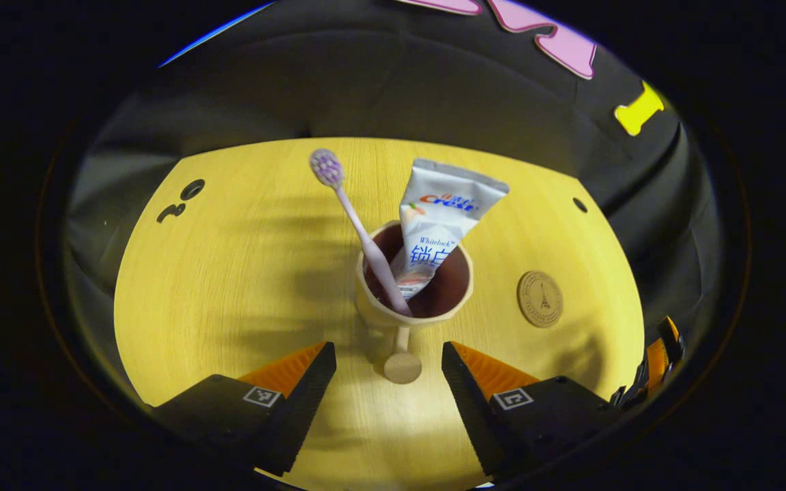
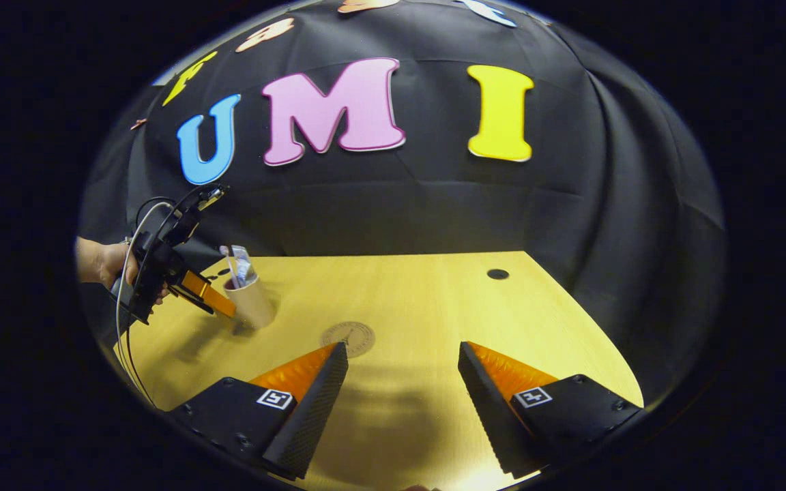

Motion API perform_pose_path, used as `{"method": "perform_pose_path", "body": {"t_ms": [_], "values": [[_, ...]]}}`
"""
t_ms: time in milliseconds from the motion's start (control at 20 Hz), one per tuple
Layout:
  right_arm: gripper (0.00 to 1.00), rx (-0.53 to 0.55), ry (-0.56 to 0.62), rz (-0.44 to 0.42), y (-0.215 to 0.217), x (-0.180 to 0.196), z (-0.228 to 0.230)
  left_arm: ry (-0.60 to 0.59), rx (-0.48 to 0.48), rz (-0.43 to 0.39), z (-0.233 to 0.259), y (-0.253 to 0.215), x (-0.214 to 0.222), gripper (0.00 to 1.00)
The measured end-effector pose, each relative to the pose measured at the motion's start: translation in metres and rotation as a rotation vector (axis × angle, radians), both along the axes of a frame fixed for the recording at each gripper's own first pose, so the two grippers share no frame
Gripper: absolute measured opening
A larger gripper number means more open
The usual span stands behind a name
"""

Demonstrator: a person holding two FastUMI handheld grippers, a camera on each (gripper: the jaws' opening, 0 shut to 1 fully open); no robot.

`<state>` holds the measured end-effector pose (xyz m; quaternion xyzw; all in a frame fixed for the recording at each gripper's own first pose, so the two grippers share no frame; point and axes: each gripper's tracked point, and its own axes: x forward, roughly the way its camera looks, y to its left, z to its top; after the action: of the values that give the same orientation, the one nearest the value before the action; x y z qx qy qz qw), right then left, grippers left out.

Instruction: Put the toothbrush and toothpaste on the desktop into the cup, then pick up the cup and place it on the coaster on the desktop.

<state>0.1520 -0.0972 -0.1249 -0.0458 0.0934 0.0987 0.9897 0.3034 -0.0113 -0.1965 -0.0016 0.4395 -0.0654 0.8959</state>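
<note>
We saw the cup point(image 1: 412, 286) standing upright on the desktop point(image 1: 229, 273), with the toothbrush point(image 1: 359, 228) and the toothpaste point(image 1: 434, 225) already inside it, both leaning out over the rim. So we judged that the filling part was done and that the step in hand was picking up the cup. The left gripper point(image 1: 388, 372) was just in front of the cup with its fingers apart and nothing between them; the cup's handle point(image 1: 402, 361) pointed toward the gap. In the right gripper view, the right gripper point(image 2: 403, 372) hung over the desktop, well apart from the cup, its fingers also apart and empty. The coaster point(image 1: 540, 299) lay flat near the cup, on its right side in the left gripper view. The next move, in our opinion, called for closing the left fingers on the cup or its handle, and for keeping it upright during the short carry to the coaster.
</note>
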Motion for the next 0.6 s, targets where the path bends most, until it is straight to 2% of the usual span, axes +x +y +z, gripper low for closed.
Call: {"method": "perform_pose_path", "body": {"t_ms": [100, 300, 400, 450, 500, 550, 600], "values": [[1.00, 0.004, 0.012, -0.060, -0.021, -0.005, -0.006, 0.029, 0.019, 0.001, -0.005, -0.001, 0.010, 0.96], [0.98, 0.050, 0.038, -0.125, -0.035, -0.011, -0.015, 0.123, 0.050, -0.001, -0.015, -0.003, 0.020, 0.92], [0.98, 0.051, 0.057, -0.130, -0.038, -0.016, -0.021, 0.163, 0.078, -0.055, -0.021, -0.008, 0.021, 0.87], [0.99, 0.048, 0.059, -0.128, -0.038, -0.017, -0.021, 0.180, 0.099, -0.074, -0.024, -0.008, 0.023, 0.78], [0.99, 0.042, 0.057, -0.123, -0.037, -0.019, -0.022, 0.189, 0.116, -0.089, -0.026, -0.009, 0.024, 0.77], [0.99, 0.032, 0.057, -0.120, -0.038, -0.023, -0.023, 0.198, 0.132, -0.103, -0.027, -0.009, 0.027, 0.80], [0.99, 0.023, 0.062, -0.115, -0.038, -0.025, -0.026, 0.212, 0.158, -0.111, -0.029, -0.008, 0.028, 0.78]]}}
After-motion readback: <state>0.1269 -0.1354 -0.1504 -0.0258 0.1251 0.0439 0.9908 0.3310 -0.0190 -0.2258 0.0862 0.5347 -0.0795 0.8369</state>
